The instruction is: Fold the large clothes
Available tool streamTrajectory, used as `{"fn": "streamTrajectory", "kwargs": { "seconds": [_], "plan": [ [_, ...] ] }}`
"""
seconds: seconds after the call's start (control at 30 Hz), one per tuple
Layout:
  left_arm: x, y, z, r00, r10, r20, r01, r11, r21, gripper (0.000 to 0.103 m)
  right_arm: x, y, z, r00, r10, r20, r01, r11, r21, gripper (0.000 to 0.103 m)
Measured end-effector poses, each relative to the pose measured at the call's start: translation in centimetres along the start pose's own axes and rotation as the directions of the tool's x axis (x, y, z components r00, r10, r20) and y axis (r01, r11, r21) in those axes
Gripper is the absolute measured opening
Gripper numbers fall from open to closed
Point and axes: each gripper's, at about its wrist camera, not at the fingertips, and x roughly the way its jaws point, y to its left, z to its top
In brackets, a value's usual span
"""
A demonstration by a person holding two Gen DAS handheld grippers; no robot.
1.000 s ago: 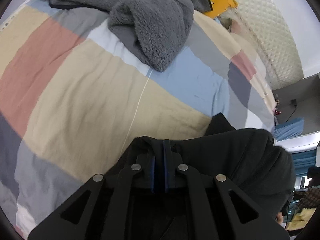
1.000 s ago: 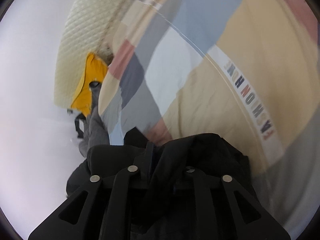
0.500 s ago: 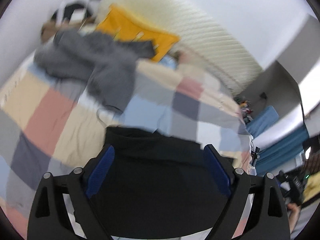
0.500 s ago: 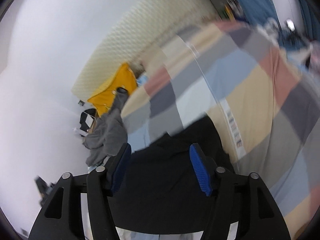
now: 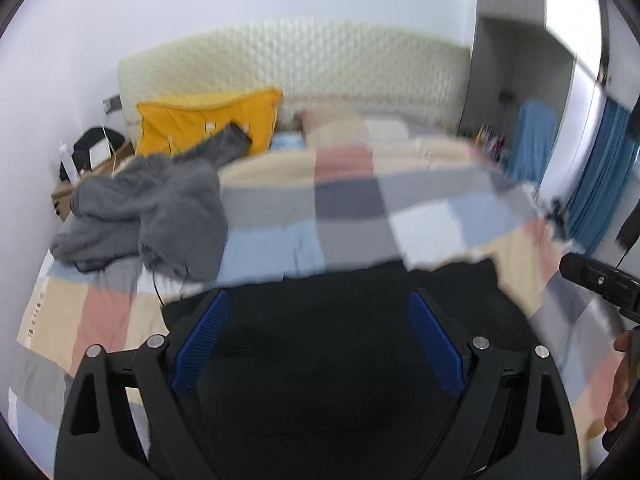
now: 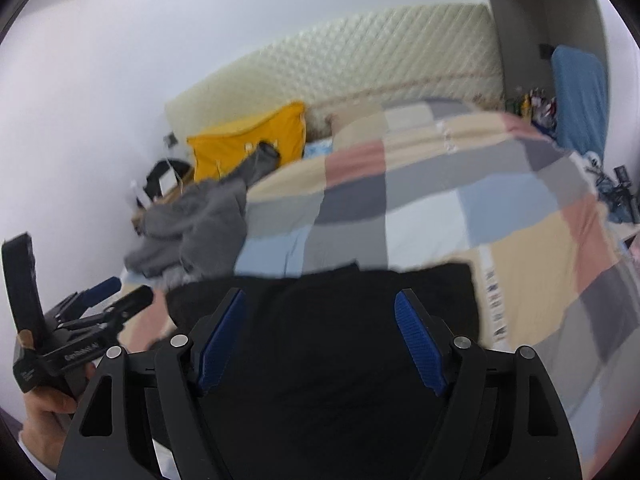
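Note:
A black garment (image 5: 320, 320) lies flat on the near part of the checked bedspread (image 5: 360, 208); it also shows in the right wrist view (image 6: 340, 320). My left gripper (image 5: 318, 300) is open and empty, raised above the garment. My right gripper (image 6: 320, 300) is open and empty too, above the same garment. The left gripper shows at the left edge of the right wrist view (image 6: 120, 292). A grey fleece garment (image 5: 152, 204) lies crumpled at the far left of the bed, also seen from the right wrist (image 6: 196, 216).
A yellow pillow (image 5: 208, 120) leans on the quilted headboard (image 5: 320, 64). A box and dark bag (image 5: 88, 148) stand by the left wall. A blue cloth (image 5: 532, 140) and curtain (image 5: 600, 172) are at the right.
Both grippers were shut on the black garment, then opened and let it go. Both have lifted and tilted up, so the headboard and room now show.

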Motion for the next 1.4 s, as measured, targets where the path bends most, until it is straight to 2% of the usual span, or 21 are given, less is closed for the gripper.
{"fn": "streamTrajectory", "kwargs": {
  "seconds": [0.13,0.23,0.33,0.4,0.47,0.6,0.67,0.9,1.0,1.1,1.4],
  "plan": [
    [5.9,0.0,-3.0,0.991,0.103,-0.079,-0.098,0.993,0.065,0.090,6.2,-0.2,-3.6,0.999,-0.031,-0.037,0.029,0.999,-0.041,0.076],
    [8.3,0.8,-4.0,0.994,0.084,-0.076,-0.081,0.996,0.040,0.091,9.6,-0.3,-5.4,0.997,-0.038,-0.061,0.034,0.997,-0.073,0.078],
    [9.5,1.8,-3.9,0.997,0.051,-0.063,-0.052,0.998,-0.022,0.091,11.2,0.1,-5.7,0.998,-0.058,-0.012,0.056,0.990,-0.132,0.083],
    [10.5,2.0,-4.1,0.995,0.066,-0.069,-0.069,0.997,-0.035,0.091,12.3,0.3,-5.5,0.998,-0.065,-0.010,0.063,0.986,-0.152,0.085],
    [10.5,1.8,-4.8,0.996,0.079,-0.049,-0.081,0.995,-0.050,0.092,13.2,0.4,-5.7,0.998,-0.062,-0.017,0.059,0.987,-0.149,0.093],
    [10.1,1.6,-6.3,0.996,0.091,-0.008,-0.091,0.994,-0.052,0.092,14.0,1.1,-6.4,0.997,-0.070,-0.023,0.065,0.981,-0.182,0.103],
    [10.3,1.5,-6.1,0.996,0.090,-0.016,-0.091,0.995,-0.043,0.092,14.6,1.5,-6.4,0.995,-0.094,-0.033,0.085,0.973,-0.214,0.103],
    [12.1,2.4,-5.4,0.997,0.070,-0.044,-0.073,0.994,-0.076,0.092,16.7,0.9,-5.7,0.995,-0.073,-0.068,0.060,0.981,-0.184,0.103],
    [13.0,2.4,-5.3,0.995,0.079,-0.056,-0.083,0.994,-0.076,0.092,17.8,0.9,-5.3,0.995,-0.074,-0.062,0.061,0.980,-0.189,0.103],
    [13.6,2.8,-5.0,0.996,0.057,-0.073,-0.064,0.994,-0.087,0.092,18.4,0.9,-5.3,0.995,-0.081,-0.053,0.069,0.978,-0.197,0.103],
    [10.5,4.4,-6.1,1.000,-0.009,-0.015,0.007,0.992,-0.127,0.093,15.5,-0.2,-5.4,0.999,-0.003,-0.043,-0.004,0.985,-0.171,0.102]
  ]
}}
